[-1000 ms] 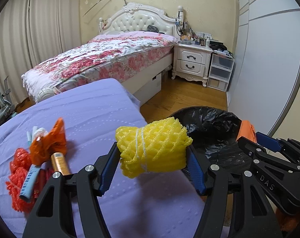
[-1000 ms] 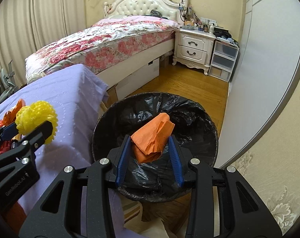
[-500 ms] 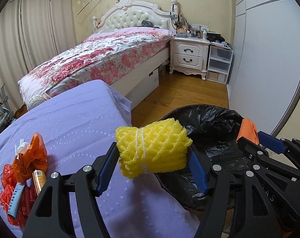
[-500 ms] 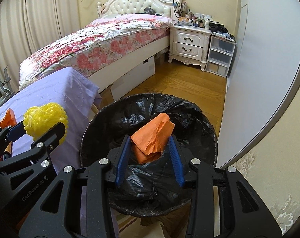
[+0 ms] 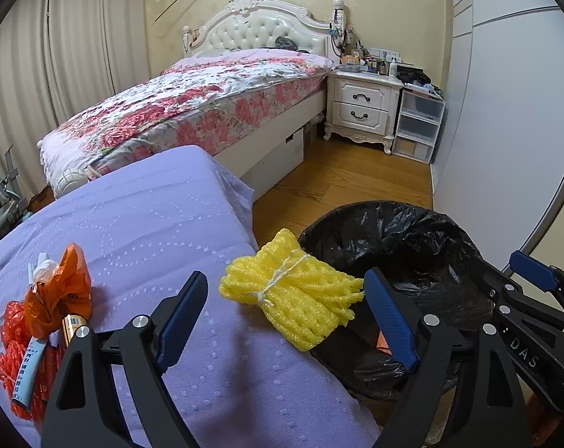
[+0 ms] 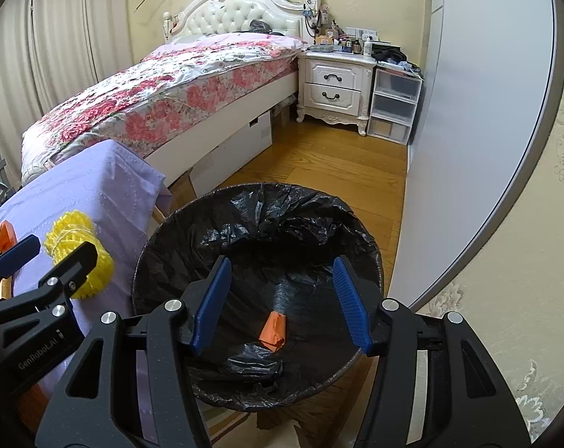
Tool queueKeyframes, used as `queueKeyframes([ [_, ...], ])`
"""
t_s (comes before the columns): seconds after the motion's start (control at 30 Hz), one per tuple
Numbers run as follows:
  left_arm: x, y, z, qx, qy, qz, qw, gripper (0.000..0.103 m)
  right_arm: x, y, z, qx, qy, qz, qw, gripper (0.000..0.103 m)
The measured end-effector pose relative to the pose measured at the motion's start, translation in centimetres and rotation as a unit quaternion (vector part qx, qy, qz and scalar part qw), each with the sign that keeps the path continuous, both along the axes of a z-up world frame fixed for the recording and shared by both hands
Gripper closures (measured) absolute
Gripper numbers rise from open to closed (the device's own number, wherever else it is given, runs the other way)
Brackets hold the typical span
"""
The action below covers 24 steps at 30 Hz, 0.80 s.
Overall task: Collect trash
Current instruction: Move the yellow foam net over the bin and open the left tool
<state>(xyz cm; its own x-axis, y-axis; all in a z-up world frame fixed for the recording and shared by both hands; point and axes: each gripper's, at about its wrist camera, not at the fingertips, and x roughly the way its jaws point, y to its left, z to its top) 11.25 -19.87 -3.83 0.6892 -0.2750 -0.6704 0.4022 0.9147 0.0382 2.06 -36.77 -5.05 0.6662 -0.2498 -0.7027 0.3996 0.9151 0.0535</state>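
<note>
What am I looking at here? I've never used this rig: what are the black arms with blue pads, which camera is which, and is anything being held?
There is no robot. A person carries a two-finger hand-held gripper in each hand, and each has a fisheye camera looking along its fingers.

In the left wrist view, the left hand-held gripper is opening. A yellow foam net bundle sits loose between its jaws, not pinched, at the edge of the purple cover. An orange plastic bag, a battery, a tube and red netting also lie on the cover.

In the right wrist view, the right hand-held gripper is opening with nothing between its jaws, above the bin with a black liner. An orange scrap lies inside the bin.
</note>
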Motion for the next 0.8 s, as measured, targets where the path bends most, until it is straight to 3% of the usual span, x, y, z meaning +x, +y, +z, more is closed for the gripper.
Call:
queueKeyframes([
  [0.4,-0.8,0.9,1.1,-0.015,-0.015,-0.006,0.9998,0.020,-0.8,0.3,-0.3,-0.002,0.005,-0.003,1.000,0.046],
  [0.8,-1.2,0.6,1.6,-0.005,-0.021,-0.003,0.9998,0.019,-1.4,0.1,-0.1,0.002,0.001,-0.006,1.000,0.046],
])
